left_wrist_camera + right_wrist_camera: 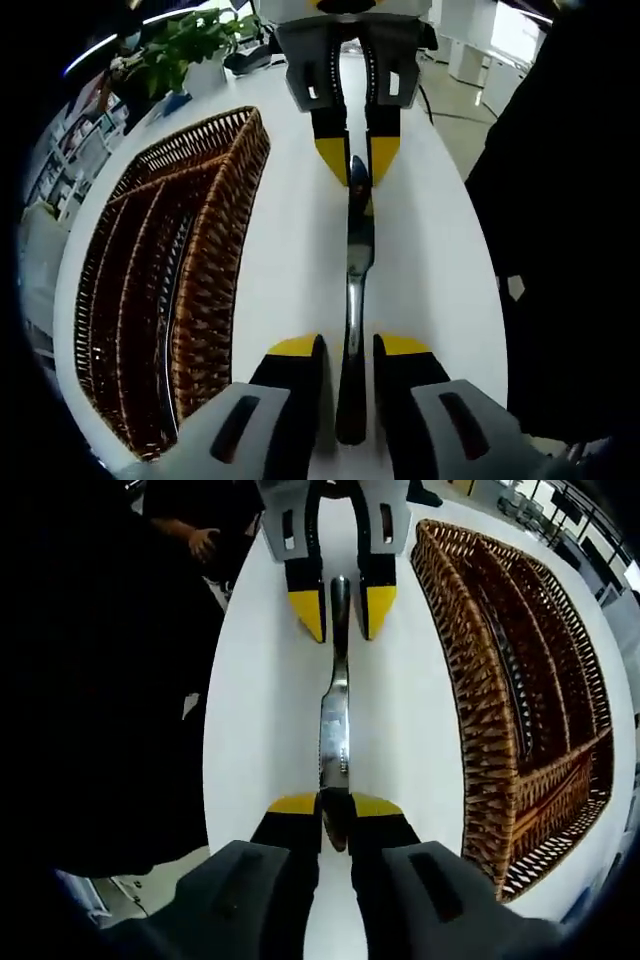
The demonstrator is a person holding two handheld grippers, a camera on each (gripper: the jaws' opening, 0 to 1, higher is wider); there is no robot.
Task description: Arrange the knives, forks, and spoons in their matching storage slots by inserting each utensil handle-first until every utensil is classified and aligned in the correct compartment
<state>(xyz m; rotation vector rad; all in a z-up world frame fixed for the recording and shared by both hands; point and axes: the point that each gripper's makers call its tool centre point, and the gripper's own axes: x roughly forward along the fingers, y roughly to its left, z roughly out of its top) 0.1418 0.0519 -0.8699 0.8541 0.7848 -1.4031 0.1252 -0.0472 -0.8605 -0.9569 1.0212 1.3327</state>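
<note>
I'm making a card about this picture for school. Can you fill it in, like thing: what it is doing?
held thing: knife, one gripper at each end, above the table
left gripper: at the handle end
right gripper: shut on the blade end
basket: brown wicker tray with long slots, beside the knife
in the basket: a shiny utensil lying in one slot
table: white
nearby: green plant; a person in dark clothes
</note>
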